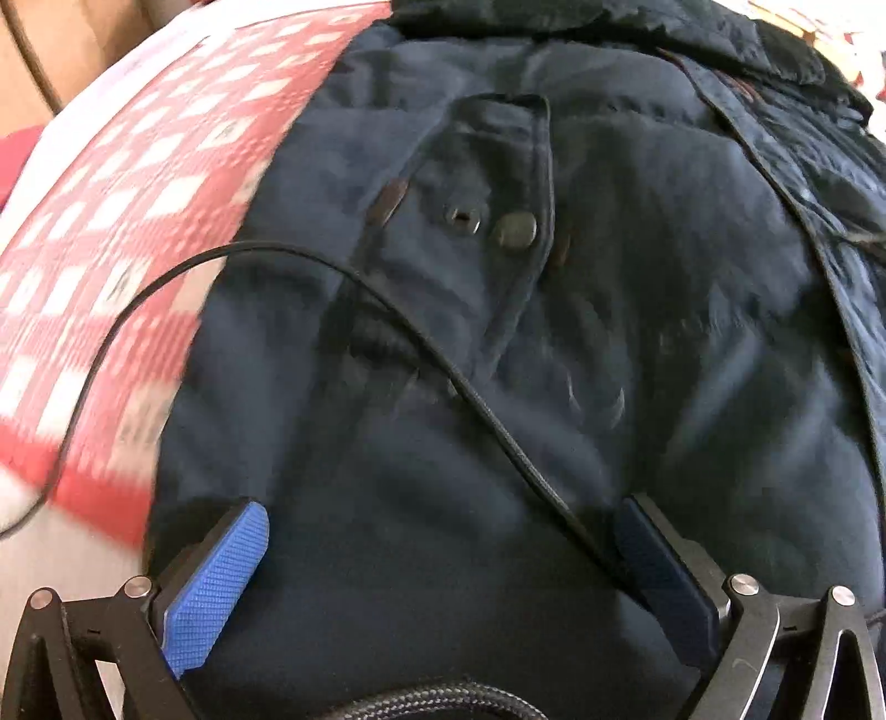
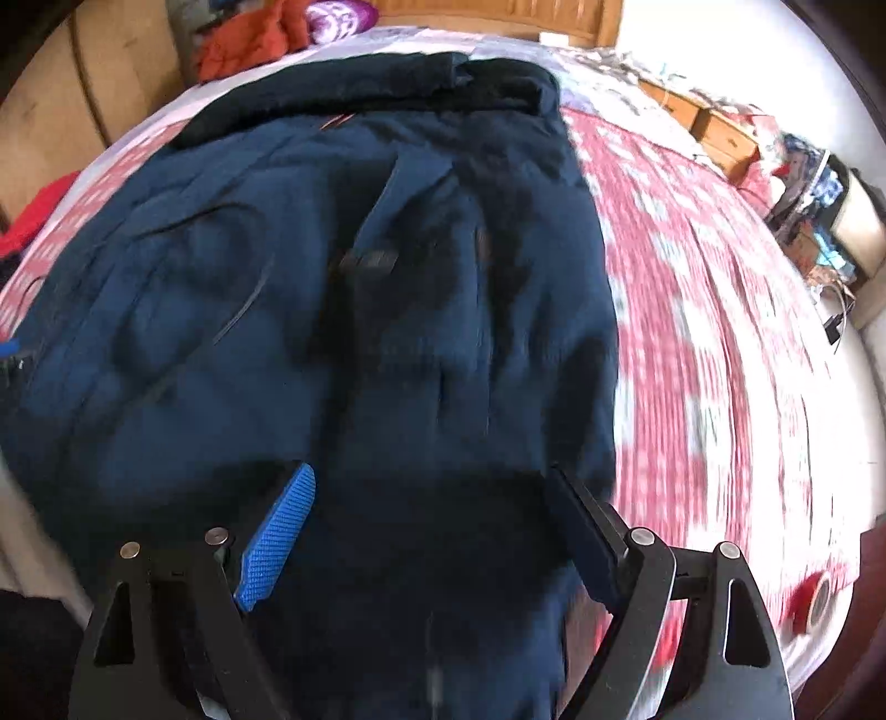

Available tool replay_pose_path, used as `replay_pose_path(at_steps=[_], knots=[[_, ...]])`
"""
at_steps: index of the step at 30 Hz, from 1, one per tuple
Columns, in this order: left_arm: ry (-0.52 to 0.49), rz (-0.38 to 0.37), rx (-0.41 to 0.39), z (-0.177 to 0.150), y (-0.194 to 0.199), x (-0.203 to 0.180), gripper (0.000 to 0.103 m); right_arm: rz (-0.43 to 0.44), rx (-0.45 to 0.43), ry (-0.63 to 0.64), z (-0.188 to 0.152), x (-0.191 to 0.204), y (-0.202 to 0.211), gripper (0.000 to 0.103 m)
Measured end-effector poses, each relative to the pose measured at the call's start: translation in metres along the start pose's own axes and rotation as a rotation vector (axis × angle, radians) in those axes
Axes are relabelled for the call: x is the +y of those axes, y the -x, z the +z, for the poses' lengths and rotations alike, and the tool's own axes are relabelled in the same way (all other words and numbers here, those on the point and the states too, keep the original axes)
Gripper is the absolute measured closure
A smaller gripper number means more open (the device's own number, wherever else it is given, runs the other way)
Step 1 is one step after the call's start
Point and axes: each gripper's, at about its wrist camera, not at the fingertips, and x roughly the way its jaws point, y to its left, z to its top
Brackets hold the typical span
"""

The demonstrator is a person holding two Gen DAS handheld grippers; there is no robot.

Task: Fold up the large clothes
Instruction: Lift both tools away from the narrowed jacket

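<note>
A large navy padded jacket (image 1: 554, 343) lies spread on a bed with a red and white checked cover (image 1: 111, 183). A snap-button flap (image 1: 515, 230) shows on it, and its dark collar (image 2: 387, 83) lies at the far end. My left gripper (image 1: 437, 531) is open just above the jacket, with blue pads (image 1: 221, 576) wide apart and nothing between them. My right gripper (image 2: 432, 498) is also open and empty above the jacket (image 2: 332, 332) near its right edge. A thin black cable (image 1: 443, 365) crosses the left wrist view.
The checked cover (image 2: 720, 332) extends to the right of the jacket. Orange and purple clothes (image 2: 266, 33) lie at the far end of the bed near a wooden headboard (image 2: 498, 14). A red tape roll (image 2: 811, 601) lies near the right edge. Cluttered furniture (image 2: 803, 194) stands at the right.
</note>
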Motion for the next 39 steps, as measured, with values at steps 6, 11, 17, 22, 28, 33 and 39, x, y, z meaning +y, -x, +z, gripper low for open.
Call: replay_pose_path(at_steps=[6, 11, 17, 22, 28, 33, 39], knots=[[-0.064, -0.041, -0.063, -0.023, 0.035, 0.007, 0.001, -0.116, 0.068, 0.049, -0.059, 0.011, 0.058, 0.016], [-0.122, -0.085, -0.187, -0.020, 0.119, 0.039, 0.001, -0.298, -0.036, -0.182, -0.099, -0.001, 0.180, 0.016], [-0.151, 0.012, -0.351, -0.037, 0.255, 0.084, 0.001, -0.454, -0.211, -0.085, -0.112, -0.010, 0.321, 0.015], [0.027, 0.114, -0.325, -0.059, 0.308, 0.108, 0.001, -0.517, -0.289, -0.071, -0.096, -0.045, 0.372, 0.015], [0.141, 0.147, -0.291, -0.066, 0.328, 0.107, 0.001, -0.520, -0.434, -0.135, -0.064, -0.093, 0.427, 0.015], [0.164, 0.150, -0.270, -0.065, 0.311, 0.097, 0.001, -0.466, -0.483, -0.087, -0.034, -0.090, 0.416, 0.015], [0.108, 0.160, -0.178, -0.076, 0.233, 0.086, 0.001, -0.369, -0.361, -0.065, -0.024, -0.062, 0.323, 0.015]])
